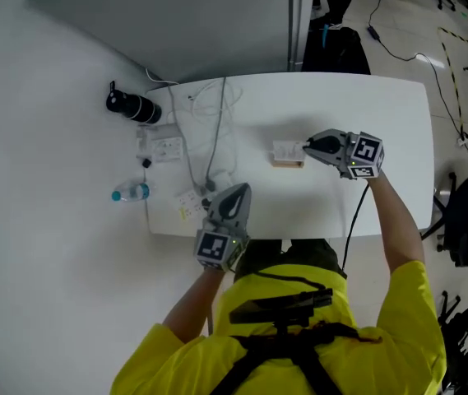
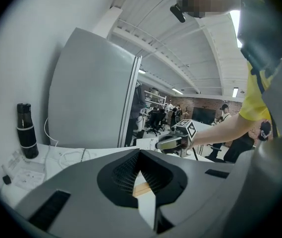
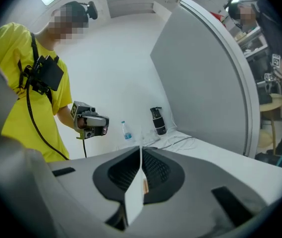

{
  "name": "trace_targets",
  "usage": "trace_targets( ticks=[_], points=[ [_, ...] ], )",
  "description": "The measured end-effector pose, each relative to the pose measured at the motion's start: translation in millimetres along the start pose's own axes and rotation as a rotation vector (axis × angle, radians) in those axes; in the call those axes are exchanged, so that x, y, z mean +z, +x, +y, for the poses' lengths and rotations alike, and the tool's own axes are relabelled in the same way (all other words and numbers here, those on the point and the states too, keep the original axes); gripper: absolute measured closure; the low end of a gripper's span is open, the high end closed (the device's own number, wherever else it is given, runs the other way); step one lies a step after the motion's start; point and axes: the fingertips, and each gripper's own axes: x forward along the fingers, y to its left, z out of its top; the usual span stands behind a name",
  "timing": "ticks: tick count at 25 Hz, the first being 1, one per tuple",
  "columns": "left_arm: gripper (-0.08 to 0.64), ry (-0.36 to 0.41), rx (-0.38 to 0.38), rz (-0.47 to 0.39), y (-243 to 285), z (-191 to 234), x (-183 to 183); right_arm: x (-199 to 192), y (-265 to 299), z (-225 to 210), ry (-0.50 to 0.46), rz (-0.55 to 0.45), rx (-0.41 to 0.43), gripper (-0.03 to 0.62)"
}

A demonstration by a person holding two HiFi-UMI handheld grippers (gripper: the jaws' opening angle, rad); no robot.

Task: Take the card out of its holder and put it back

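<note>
A white card stands over its small wooden holder in the middle of the white table. My right gripper reaches in from the right and is shut on the card's right edge. In the right gripper view the card shows edge-on between the pressed jaws, with a sliver of the wooden holder beside it. I cannot tell whether the card still sits in the slot. My left gripper hovers at the table's front edge, shut and empty, apart from the card; it also shows as the left gripper in the right gripper view.
A black bottle and a water bottle lie off the table's left end. White cables and papers cover the table's left part. A grey partition stands behind. A black chair is at the right.
</note>
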Motion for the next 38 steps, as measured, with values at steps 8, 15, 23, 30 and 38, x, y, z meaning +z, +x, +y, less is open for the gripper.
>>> trace_targets(
  ticks=[8,15,23,30,38],
  points=[
    [0.555,-0.034,0.02,0.061,6.7,4.9,-27.6,-31.5,13.4,-15.2,0.038,-0.023,0.034,0.572],
    [0.555,-0.032,0.029,0.074,3.0,7.5,-32.2,-37.0,6.0,-14.6,0.035,-0.019,0.031,0.572],
    [0.555,-0.049,0.026,0.073,9.1,3.0,-31.6,-54.0,13.8,-11.1,0.021,0.024,0.025,0.572],
    [0.555,-0.063,0.019,0.109,11.0,-0.5,-50.2,-82.7,21.2,-12.2,0.024,0.048,0.003,0.572],
    [0.555,-0.026,0.018,0.051,15.6,-2.9,-18.0,-45.3,-12.0,-23.9,0.062,-0.06,-0.188,0.474]
  ],
)
